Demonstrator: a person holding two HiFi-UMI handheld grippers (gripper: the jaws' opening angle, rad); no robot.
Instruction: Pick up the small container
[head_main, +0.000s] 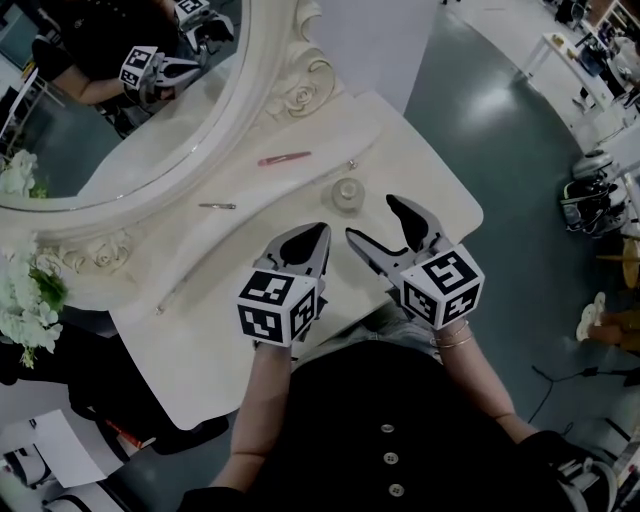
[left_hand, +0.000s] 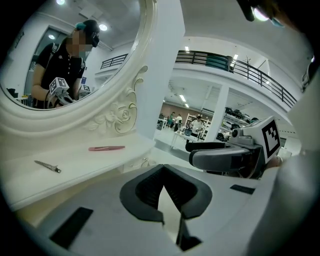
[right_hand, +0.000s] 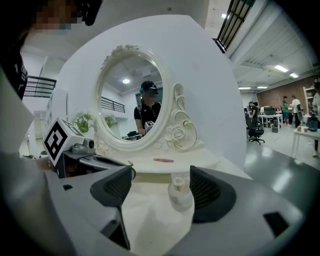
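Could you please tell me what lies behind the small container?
A pink stick lies on the shelf behind the container, before the mirror frame. The table right behind it is hidden.

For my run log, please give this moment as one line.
right tool: open, no grip yet | left tool: shut, empty | small container: upright on table, just ahead of right tool

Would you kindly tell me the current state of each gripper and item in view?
Left gripper: shut, empty.
Right gripper: open, empty.
Small container: upright, not gripped.
Pink stick: lying flat.
Metal clip: lying flat.
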